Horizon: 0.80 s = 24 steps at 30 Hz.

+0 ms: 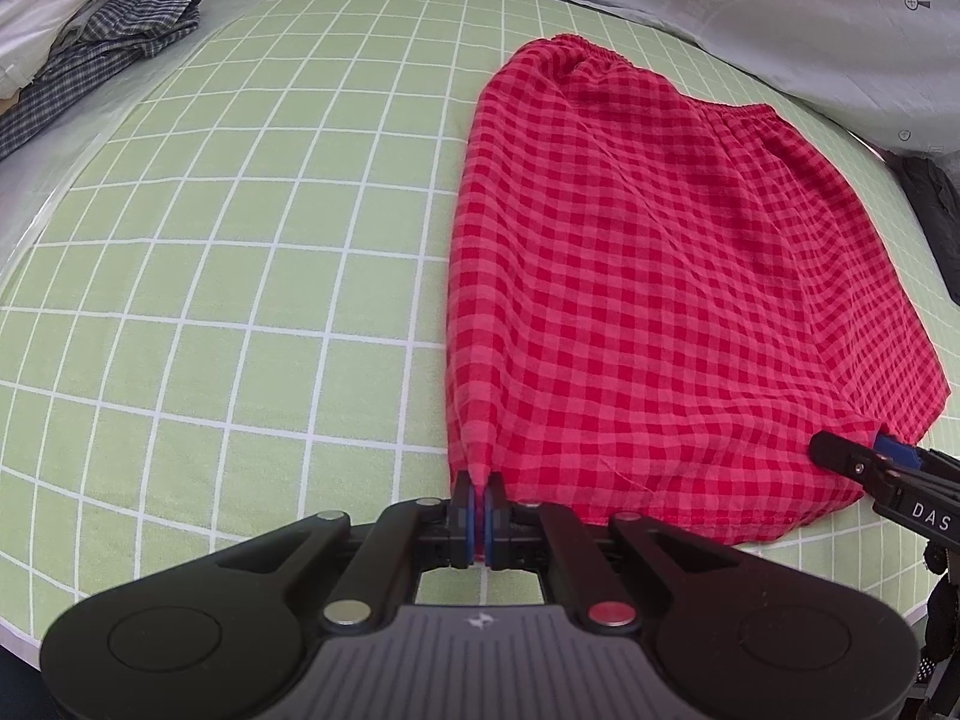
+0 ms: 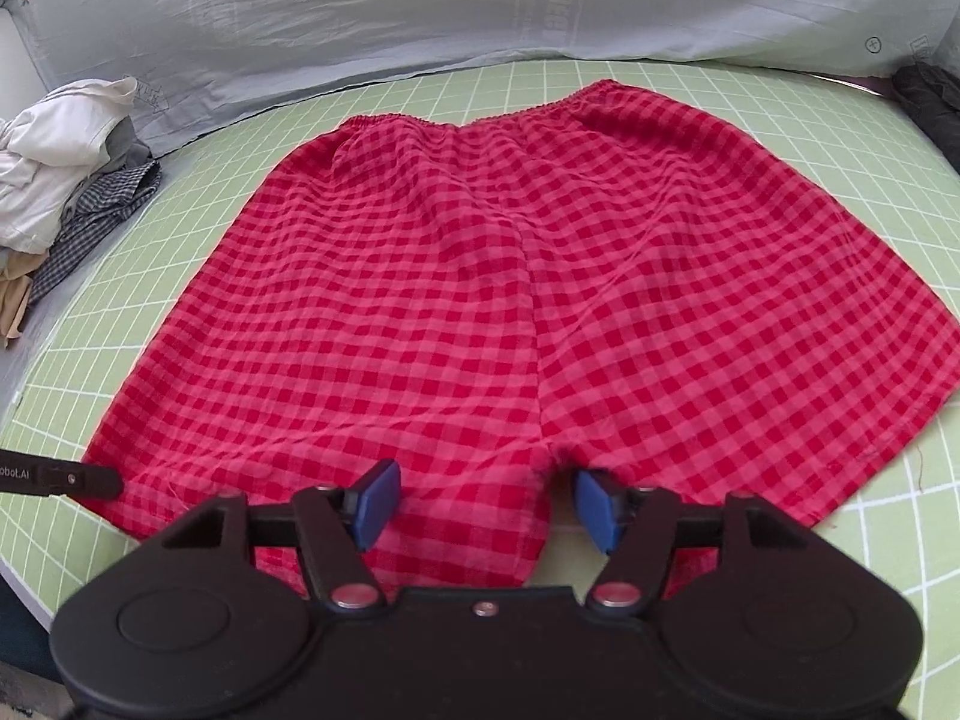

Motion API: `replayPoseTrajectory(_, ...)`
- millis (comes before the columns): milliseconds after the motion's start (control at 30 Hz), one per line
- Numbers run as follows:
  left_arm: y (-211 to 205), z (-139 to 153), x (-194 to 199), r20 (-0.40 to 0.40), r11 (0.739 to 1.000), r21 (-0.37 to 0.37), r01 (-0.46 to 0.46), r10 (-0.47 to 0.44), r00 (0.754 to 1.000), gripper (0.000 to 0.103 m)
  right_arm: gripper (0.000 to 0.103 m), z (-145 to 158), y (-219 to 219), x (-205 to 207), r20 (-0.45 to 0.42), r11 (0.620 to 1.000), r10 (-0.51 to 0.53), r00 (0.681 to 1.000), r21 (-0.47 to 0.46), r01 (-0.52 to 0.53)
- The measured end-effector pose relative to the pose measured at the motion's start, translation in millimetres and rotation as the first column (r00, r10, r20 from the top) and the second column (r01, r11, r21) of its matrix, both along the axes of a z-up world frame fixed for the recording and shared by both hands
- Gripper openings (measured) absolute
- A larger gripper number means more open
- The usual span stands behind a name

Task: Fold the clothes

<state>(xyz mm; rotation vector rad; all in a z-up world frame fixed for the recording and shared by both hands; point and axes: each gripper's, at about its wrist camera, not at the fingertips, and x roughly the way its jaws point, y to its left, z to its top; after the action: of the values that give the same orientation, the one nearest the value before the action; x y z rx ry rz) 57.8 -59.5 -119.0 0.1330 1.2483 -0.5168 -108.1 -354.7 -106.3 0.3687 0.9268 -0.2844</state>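
Red checked shorts (image 2: 480, 300) lie flat on the green grid mat (image 2: 840, 102), waistband at the far side, leg hems near me. My left gripper (image 1: 479, 504) is shut on the left leg's outer hem corner of the shorts (image 1: 630, 300); it also shows at the left edge of the right wrist view (image 2: 90, 480). My right gripper (image 2: 486, 507) is open, its blue pads either side of the left leg's inner hem by the crotch. It also shows in the left wrist view (image 1: 864, 447).
A pile of white and dark checked clothes (image 2: 66, 180) lies at the far left of the mat (image 1: 240, 240). A dark garment (image 2: 930, 102) sits at the far right. A grey carrot-print sheet (image 2: 480, 18) rises behind the mat.
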Motion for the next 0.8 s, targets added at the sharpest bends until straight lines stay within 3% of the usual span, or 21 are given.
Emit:
replayPoseTrajectory(33, 0.5, 0.9, -0.3, 0.000, 1.000, -0.005, -0.006, 0.006, 1.000, 0.003, 0.042, -0.8, -1.6, 1.3, -0.015, 1.000, 0.016, 1.000, 0.025, -0.015)
replayPoseTrajectory(67, 1.9, 4.1, -0.6, 0.008, 1.000, -0.012, -0.014, 0.014, 1.000, 0.003, 0.018, -0.7, -3.6, 2.0, -0.031, 0.998, 0.022, 0.999, 0.053, -0.020)
replayPoseTrajectory(100, 3.9, 9.0, -0.9, 0.021, 1.000, -0.022, -0.022, 0.023, 1.000, 0.003, 0.007, 1.9, -8.1, -0.5, -0.025, 0.995, 0.005, 1.000, 0.100, -0.003)
replayPoseTrajectory(167, 7.9, 17.8, -1.2, 0.045, 0.998, -0.038, -0.040, 0.041, 0.998, 0.003, 0.005, 10.5, -24.5, -13.7, 0.044, 0.959, -0.062, 0.997, 0.278, 0.048)
replayPoseTrajectory(267, 13.2, 26.3, -0.3, 0.063, 0.996, -0.047, -0.071, 0.074, 0.995, 0.003, 0.005, 17.9, -48.7, -33.3, 0.096, 0.858, -0.185, 0.978, 0.501, 0.113)
replayPoseTrajectory(300, 13.1, 25.2, 0.3, 0.055, 0.996, -0.044, -0.079, 0.082, 0.995, 0.005, 0.009, 15.8, -51.6, -35.6, 0.072, 0.854, -0.198, 0.978, 0.502, 0.136)
replayPoseTrajectory(367, 12.0, 21.1, 2.1, 0.032, 0.995, -0.030, -0.094, 0.095, 0.995, 0.010, 0.021, 9.3, -49.8, -34.1, -0.011, 0.888, -0.187, 0.982, 0.426, 0.174)
replayPoseTrajectory(433, 9.8, 17.2, 0.0, 0.031, 0.995, 0.012, -0.098, 0.097, 0.995, 0.020, 0.026, 4.5, -47.7, -33.2, -0.078, 0.912, -0.181, 0.980, 0.359, 0.197)
replayPoseTrajectory(533, 8.3, 11.5, -1.7, 0.028, 0.994, 0.045, -0.100, 0.098, 0.995, 0.030, 0.042, 9.9, -43.1, -36.1, -0.063, 0.920, -0.173, 0.983, 0.347, 0.184)
replayPoseTrajectory(667, 5.4, 6.4, -0.3, 0.013, 0.993, 0.045, -0.107, 0.106, 0.994, 0.042, 0.064, 25.8, -40.4, -36.1, -0.049, 0.949, -0.184, 0.982, 0.251, 0.190)
replayPoseTrajectory(800, 0.8, 1.0, 0.8, 0.007, 0.993, 0.063, -0.098, 0.098, 0.995, 0.042, 0.084, 41.7, -37.7, -36.1, -0.033, 0.969, -0.193, 0.981, 0.153, 0.196)
